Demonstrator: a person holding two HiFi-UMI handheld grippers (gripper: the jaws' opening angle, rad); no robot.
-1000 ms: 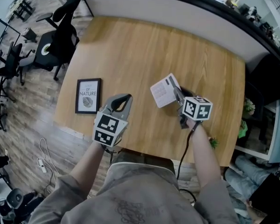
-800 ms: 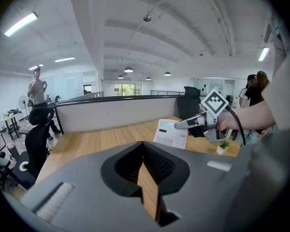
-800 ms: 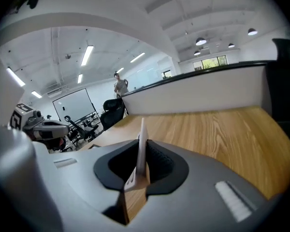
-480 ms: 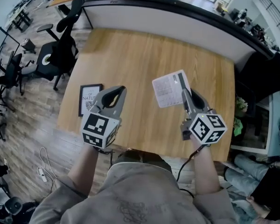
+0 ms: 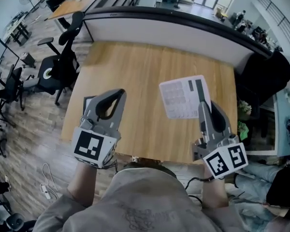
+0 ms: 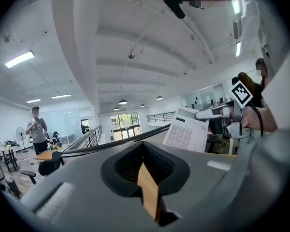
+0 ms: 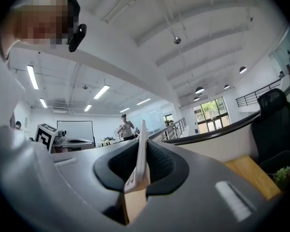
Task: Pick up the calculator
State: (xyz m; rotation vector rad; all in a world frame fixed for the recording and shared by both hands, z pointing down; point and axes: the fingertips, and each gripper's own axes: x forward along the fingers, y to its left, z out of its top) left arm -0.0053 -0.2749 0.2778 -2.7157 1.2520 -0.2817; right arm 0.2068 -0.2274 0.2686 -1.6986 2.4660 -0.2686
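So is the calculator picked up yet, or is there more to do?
Done: the right gripper has its jaws closed on one edge of the calculator, which hangs in the air above the table. In hand: simply holding it up. The left gripper is shut and empty. Left: nothing that shows; the pick-up looks complete.

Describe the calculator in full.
The calculator is a thin, flat white slab, plastic by the look, with a grid of pale grey keys and a dark display strip. It is off the table, held in the air, keys turned toward the head view. The right tongs clamp its edge near the display; nothing else touches it.
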